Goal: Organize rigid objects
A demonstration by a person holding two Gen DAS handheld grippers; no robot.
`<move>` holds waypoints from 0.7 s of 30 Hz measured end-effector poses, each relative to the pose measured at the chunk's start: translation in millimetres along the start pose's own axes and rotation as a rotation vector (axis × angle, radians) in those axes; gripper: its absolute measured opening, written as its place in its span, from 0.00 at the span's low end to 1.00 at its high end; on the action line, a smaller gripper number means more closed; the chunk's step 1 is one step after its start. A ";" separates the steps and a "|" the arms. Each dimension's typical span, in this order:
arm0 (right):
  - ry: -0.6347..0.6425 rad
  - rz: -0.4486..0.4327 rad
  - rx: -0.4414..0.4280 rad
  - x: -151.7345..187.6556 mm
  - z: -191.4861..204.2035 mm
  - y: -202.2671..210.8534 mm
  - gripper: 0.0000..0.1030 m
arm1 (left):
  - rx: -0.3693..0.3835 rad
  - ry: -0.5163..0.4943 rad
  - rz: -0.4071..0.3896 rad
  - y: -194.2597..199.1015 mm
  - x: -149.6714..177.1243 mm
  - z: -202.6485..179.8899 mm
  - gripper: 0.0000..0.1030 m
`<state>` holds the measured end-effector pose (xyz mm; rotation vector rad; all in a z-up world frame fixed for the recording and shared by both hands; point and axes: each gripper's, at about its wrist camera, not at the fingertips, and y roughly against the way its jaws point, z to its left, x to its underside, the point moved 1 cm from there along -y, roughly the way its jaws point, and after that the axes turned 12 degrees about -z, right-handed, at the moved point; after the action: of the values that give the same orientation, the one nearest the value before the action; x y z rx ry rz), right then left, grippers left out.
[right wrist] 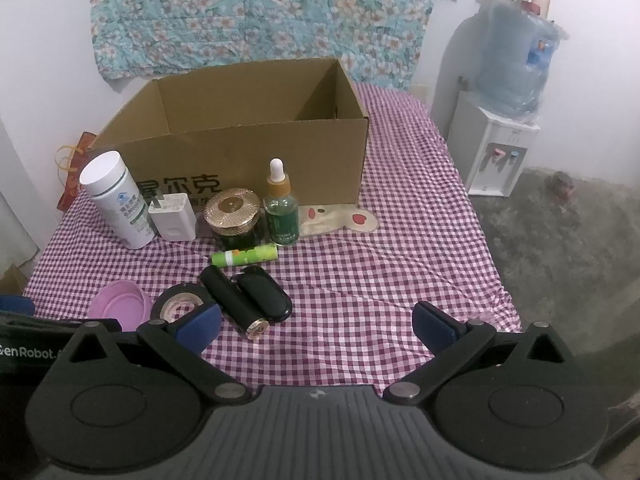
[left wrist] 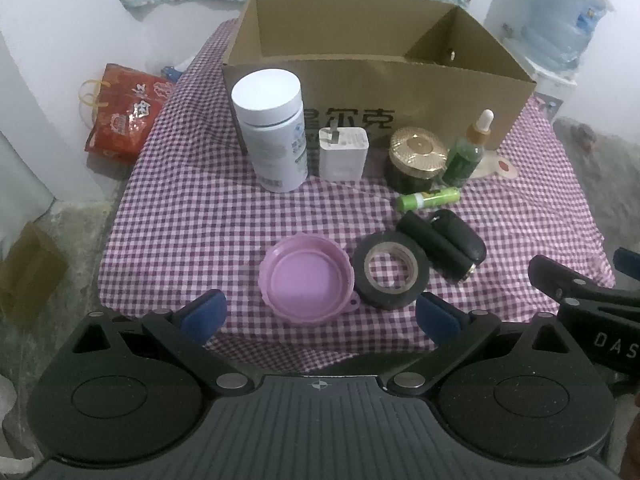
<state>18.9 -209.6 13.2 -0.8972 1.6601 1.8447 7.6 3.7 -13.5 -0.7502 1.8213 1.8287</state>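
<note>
Left wrist view: both grippers (left wrist: pixel 320 314) (right wrist: pixel 318 322) hover level, jaws spread, over the checked tablecloth (left wrist: pixel 192 216).

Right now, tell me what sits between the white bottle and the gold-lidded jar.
The white charger plug stands between the white bottle and the gold-lidded jar; both wrist views show it.

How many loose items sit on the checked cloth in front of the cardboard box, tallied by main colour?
White: 2 (white bottle, white charger)
Green: 2 (dropper bottle, green tube)
Black: 3 (tape roll, black cylinder, key fob)
Gold-lidded: 1 (dark jar)
Pink: 1 (pink lid)
Total: 9
</note>
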 end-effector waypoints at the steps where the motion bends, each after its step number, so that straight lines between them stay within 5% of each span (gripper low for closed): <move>1: -0.004 0.000 -0.003 0.0 -0.8 -0.9 1.00 | 0.003 -0.003 0.001 -1.0 -0.2 -0.7 0.99; 16: -0.185 -0.031 -0.169 -5.6 -48.0 -25.0 0.99 | 0.136 -0.119 -0.050 -24.5 -9.4 -30.7 0.96; 21: -0.229 -0.006 -0.268 -8.6 -54.9 -49.5 0.79 | 0.212 -0.174 -0.045 -34.6 -11.4 -42.7 0.89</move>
<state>69.0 -256.7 -15.3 -0.7590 1.2925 2.1116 41.6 -37.3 -31.2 -0.5325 1.8318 1.5885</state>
